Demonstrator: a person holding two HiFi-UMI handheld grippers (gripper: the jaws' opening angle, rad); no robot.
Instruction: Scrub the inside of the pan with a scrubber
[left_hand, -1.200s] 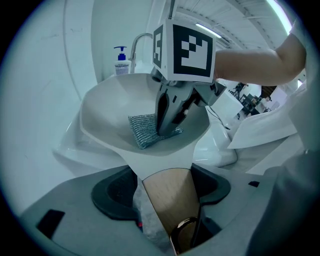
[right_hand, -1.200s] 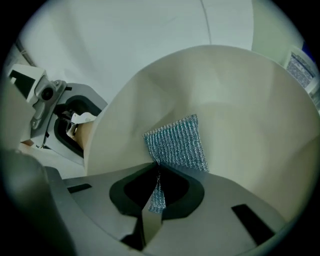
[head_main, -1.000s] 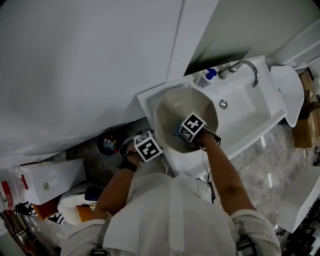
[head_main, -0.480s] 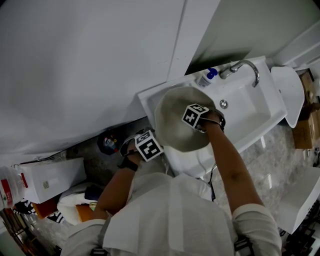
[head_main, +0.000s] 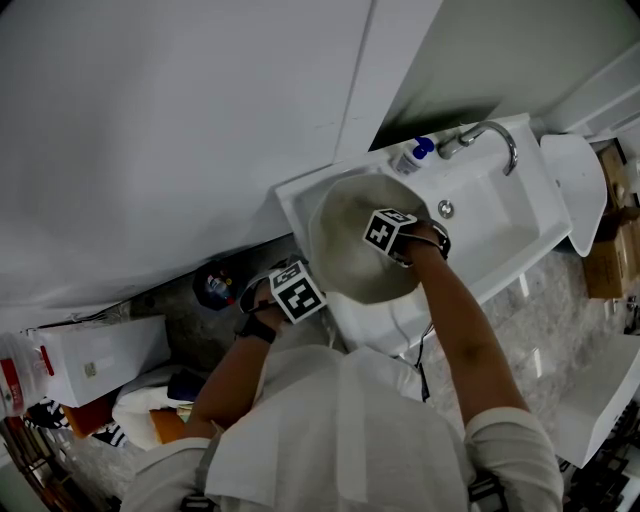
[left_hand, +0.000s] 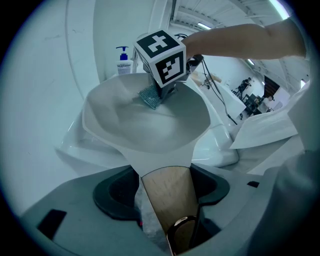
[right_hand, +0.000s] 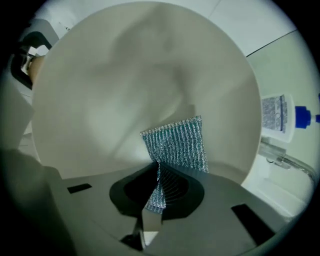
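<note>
A cream pan (head_main: 345, 265) is held tilted over the white sink (head_main: 500, 215). My left gripper (head_main: 312, 290) grips its wooden handle (left_hand: 170, 200), and its jaws are closing tighter on the handle between them. My right gripper (head_main: 392, 245) is inside the pan, shut on a blue-green mesh scrubber (right_hand: 177, 145). The scrubber's free end lies flat against the pan's inner wall (right_hand: 135, 85). The left gripper view shows the right gripper (left_hand: 160, 92) and the scrubber (left_hand: 150, 96) at the far side of the pan (left_hand: 150, 125). In the head view the scrubber is hidden by the marker cube.
A faucet (head_main: 490, 135) and a pump soap bottle (head_main: 412, 155) stand at the sink's back edge; the bottle (right_hand: 277, 112) is close to the pan's rim. A white wall runs along the left. Boxes and bags lie on the floor at lower left.
My right gripper has moved with the scrubber from the pan's near middle toward its far side, then held almost still. The left gripper and the pan have barely moved.
</note>
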